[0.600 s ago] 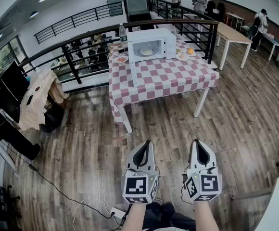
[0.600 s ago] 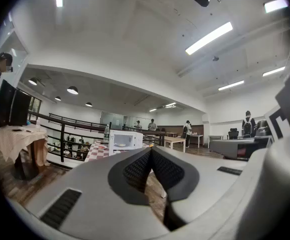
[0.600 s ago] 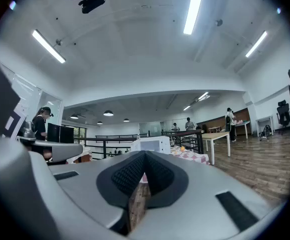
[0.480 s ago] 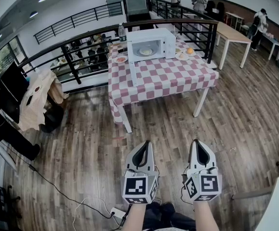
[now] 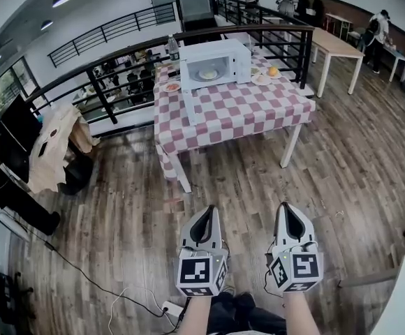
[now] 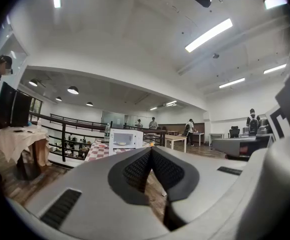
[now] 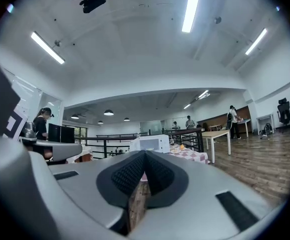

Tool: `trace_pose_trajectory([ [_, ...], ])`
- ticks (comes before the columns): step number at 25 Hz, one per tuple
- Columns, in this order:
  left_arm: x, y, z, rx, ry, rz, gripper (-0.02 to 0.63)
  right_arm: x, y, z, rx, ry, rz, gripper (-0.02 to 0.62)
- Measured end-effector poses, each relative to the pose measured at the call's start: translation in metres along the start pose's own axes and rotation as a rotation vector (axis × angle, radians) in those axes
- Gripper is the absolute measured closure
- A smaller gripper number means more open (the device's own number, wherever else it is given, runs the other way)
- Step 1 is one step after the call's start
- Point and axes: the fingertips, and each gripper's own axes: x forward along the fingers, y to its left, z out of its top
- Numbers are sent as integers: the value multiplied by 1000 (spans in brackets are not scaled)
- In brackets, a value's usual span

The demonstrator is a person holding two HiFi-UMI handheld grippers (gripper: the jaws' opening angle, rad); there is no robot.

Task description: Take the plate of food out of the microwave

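Both were seen shut w/ nothing held: left gripper (image 5: 210,210) & right gripper (image 5: 285,206), held low, well apart from microwave (image 5: 214,56) w/ plate of food (image 5: 208,75) inside.

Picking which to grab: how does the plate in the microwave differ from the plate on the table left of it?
Place: the microwave plate sits inside the microwave; the table plate lies out on the checked cloth. Food: the microwave plate holds something pale, the table plate something reddish. Both look round.

Open floor (image 5: 251,180) leads to the table (image 5: 237,114); a railing (image 5: 119,82) backs the microwave (image 5: 213,65).
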Motion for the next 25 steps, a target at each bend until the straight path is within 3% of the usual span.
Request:
trace_pose_trajectory([
  [11, 6, -14, -7, -2, 10, 56, 595, -4, -55, -3, -3, 12, -11, 601],
  [25, 37, 10, -19, 20, 52, 111, 595, 31, -78, -18, 32, 40, -6, 601],
])
